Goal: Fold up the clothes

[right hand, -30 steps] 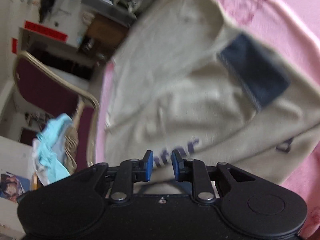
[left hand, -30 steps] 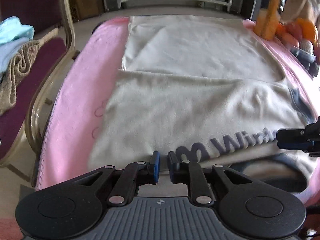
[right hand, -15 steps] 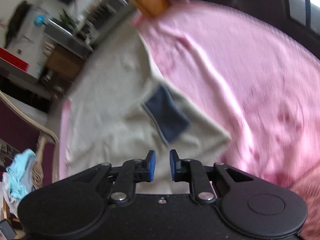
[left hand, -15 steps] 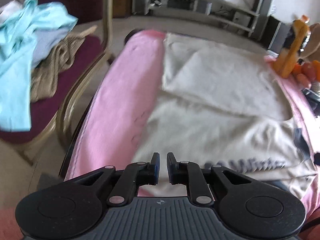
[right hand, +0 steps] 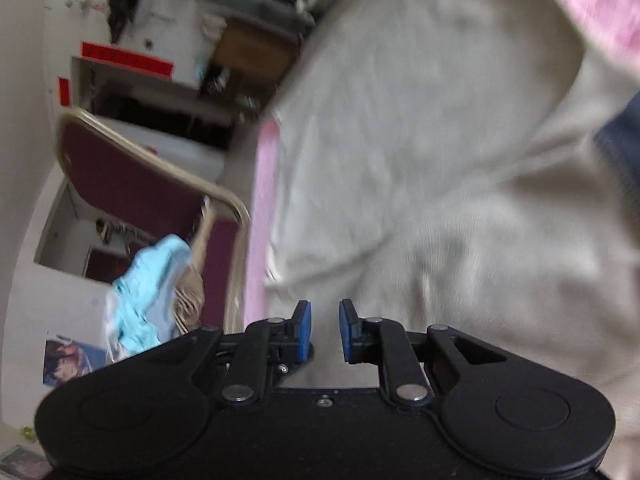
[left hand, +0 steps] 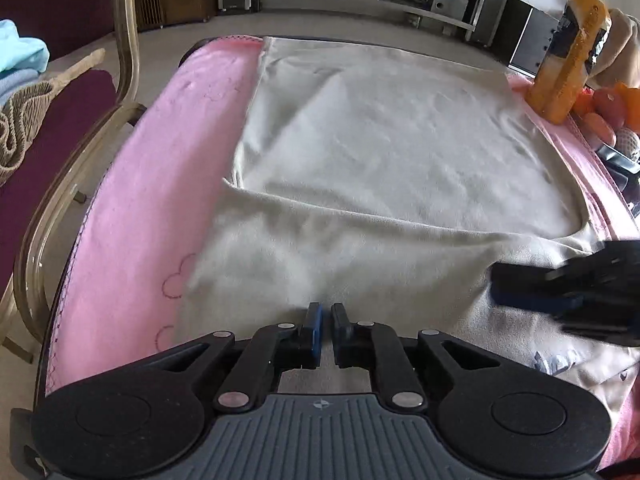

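A cream garment lies spread flat on a pink blanket, its near part folded over the far part along a crease across the middle. Purple printed letters show at its near right. My left gripper hovers over the near hem, shut to a sliver with nothing held. My right gripper comes in blurred from the right, low over the cloth. In the right wrist view, the right gripper stands slightly open and empty above the garment. A navy patch sits at the right edge.
A maroon chair stands left of the table, with light blue and tan clothes piled on its seat. An orange juice bottle and fruit crowd the far right corner. Shelving lines the back wall.
My left gripper swung out to the left, then came back in over the near hem. My right gripper swung away over the bare blanket and returned across the garment, jaws slightly narrower.
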The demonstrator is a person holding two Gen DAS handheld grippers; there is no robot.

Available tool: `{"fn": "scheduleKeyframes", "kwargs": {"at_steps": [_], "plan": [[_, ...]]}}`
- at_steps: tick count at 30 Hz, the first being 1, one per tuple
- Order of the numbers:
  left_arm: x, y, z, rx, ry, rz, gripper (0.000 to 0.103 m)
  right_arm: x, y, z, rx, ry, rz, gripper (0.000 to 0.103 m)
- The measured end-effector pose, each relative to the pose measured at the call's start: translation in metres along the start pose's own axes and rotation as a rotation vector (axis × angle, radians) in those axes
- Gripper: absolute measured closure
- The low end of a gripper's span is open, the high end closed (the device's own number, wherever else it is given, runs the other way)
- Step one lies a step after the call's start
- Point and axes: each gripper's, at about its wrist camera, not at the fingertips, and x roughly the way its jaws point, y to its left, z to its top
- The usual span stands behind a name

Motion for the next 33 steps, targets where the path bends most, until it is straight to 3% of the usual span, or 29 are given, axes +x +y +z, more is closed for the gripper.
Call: {"fn": "scheduleKeyframes", "kwargs": {"at_steps": [2, 4, 6, 9, 12, 14, 19, 23, 26, 30, 31, 33], "plan": [[0.002, 0.003, -0.002, -0.015, 0.008, -0.003, 0.089, 0.002, -0.01, 0.003, 0.02, -0.027, -0.049, 0.094], [0.003, 0.005, -0.002, -0.025, 0.013, -0.005, 0.089, -0.016, -0.027, 0.009, 0.075, -0.132, -0.094, 0.103], [0.003, 0.005, -0.001, -0.028, 0.013, -0.008, 0.088, -0.047, -0.049, 0.016, 0.191, -0.288, -0.137, 0.103], [0.002, 0.007, -0.002, -0.035, 0.01, -0.014, 0.088, -0.085, -0.064, 0.016, 0.271, -0.45, -0.217, 0.103], [-0.002, 0.014, -0.003, -0.063, 0.003, -0.027, 0.09, -0.106, -0.06, 0.01, 0.279, -0.511, -0.258, 0.101], [-0.014, 0.025, -0.002, -0.106, -0.034, -0.017, 0.091, -0.118, -0.052, 0.005, 0.257, -0.516, -0.277, 0.092], [-0.035, 0.048, 0.008, -0.196, -0.118, 0.013, 0.094, -0.137, -0.02, 0.003, 0.117, -0.531, -0.337, 0.091], [-0.019, 0.039, 0.025, -0.166, -0.097, -0.006, 0.094, -0.135, -0.014, 0.01, 0.086, -0.542, -0.344, 0.091], [0.0, 0.027, 0.037, -0.11, -0.078, -0.005, 0.094, -0.115, -0.026, 0.017, 0.111, -0.475, -0.316, 0.092], [0.028, 0.035, 0.045, -0.165, -0.027, 0.014, 0.094, -0.084, -0.05, 0.026, 0.215, -0.341, -0.236, 0.092], [0.025, 0.039, 0.044, -0.184, -0.03, 0.033, 0.094, -0.08, -0.055, 0.026, 0.234, -0.33, -0.23, 0.099], [0.02, 0.048, 0.043, -0.224, -0.036, 0.071, 0.094, -0.082, -0.062, 0.025, 0.248, -0.362, -0.227, 0.103]]}}
